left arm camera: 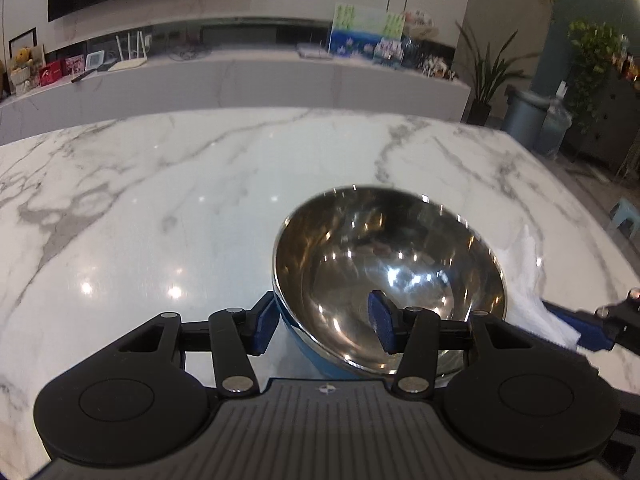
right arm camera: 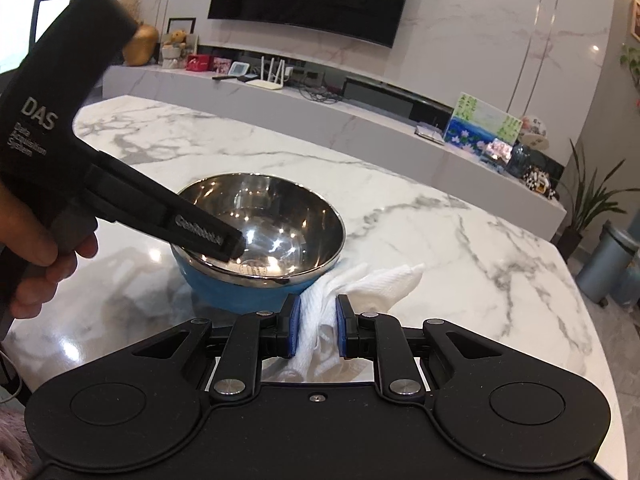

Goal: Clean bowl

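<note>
Nearest the right wrist camera, the right tongs [right arm camera: 317, 326] are pinched narrow on a crumpled white paper towel [right arm camera: 362, 284], whose blue pads [right arm camera: 294, 330] press it from both sides. Most of the towel lies on the white grey-veined marble surface [right arm camera: 460, 236], just beside and touching the blue outer wall of the bowl.

That round stainless-steel bowl with a blue outside [right arm camera: 276, 220] sits on the surface, tilted towards the left tongs. In the left wrist view the left tongs [left arm camera: 324, 326] straddle the bowl's [left arm camera: 384, 256] near rim: one blue pad [left arm camera: 267, 326] is against the blue outside wall, the other inside the shiny basin. They are set fairly wide, and whether they are actually clamping the rim cannot be told. The bowl's inside mirrors ceiling lights.

From the right wrist view, the left tongs [right arm camera: 234, 250] reach down over the rim from the left, with a person's fingers [right arm camera: 60, 260] wrapped round the black handle.
</note>
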Demonstrator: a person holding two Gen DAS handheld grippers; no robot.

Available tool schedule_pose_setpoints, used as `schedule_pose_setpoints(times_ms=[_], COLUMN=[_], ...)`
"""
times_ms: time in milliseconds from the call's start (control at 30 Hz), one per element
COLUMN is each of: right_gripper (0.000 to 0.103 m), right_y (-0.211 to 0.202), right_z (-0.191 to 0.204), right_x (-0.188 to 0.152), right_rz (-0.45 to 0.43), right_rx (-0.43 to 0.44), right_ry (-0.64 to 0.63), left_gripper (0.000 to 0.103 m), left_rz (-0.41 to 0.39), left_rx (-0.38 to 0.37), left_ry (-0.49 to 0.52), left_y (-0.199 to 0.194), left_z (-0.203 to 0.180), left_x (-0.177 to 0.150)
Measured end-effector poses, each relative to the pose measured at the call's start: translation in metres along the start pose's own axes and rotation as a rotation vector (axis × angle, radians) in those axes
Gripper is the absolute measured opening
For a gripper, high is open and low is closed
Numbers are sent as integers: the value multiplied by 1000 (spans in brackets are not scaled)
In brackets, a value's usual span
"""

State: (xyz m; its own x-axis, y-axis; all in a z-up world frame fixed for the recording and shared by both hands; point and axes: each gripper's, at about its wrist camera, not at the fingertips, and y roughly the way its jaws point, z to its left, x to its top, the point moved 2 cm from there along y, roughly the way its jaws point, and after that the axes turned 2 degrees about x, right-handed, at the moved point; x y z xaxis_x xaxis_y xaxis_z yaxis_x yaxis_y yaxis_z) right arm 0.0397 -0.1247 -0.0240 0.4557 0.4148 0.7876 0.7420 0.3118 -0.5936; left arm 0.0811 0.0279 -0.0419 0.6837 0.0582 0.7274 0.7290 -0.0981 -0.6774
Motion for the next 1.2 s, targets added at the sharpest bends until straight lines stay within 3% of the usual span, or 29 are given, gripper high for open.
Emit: schedule_pose_setpoints(times_ms=[133, 200, 267, 567, 1200], right_gripper=[16, 16, 16, 16, 16], right_y=[-11, -17, -23, -19, 22], right_z=[5, 9, 13, 20, 17], right_x=[0, 1, 2, 1, -10], right_rz=[-11, -20, -39, -55, 12], right_rx=[-8, -6, -18, -11, 38], right_ry=[-12, -17, -28, -69, -42], left_gripper=[47, 45, 36, 28, 30], left_rz=[-45, -31, -22, -19, -11], left_rx=[14, 25, 25, -10, 59], left_ry=[31, 42, 45, 128, 77], left_y=[-8, -7, -6, -7, -7], left_z=[7, 10, 12, 6, 0], left_x=[10, 12, 10, -2, -2])
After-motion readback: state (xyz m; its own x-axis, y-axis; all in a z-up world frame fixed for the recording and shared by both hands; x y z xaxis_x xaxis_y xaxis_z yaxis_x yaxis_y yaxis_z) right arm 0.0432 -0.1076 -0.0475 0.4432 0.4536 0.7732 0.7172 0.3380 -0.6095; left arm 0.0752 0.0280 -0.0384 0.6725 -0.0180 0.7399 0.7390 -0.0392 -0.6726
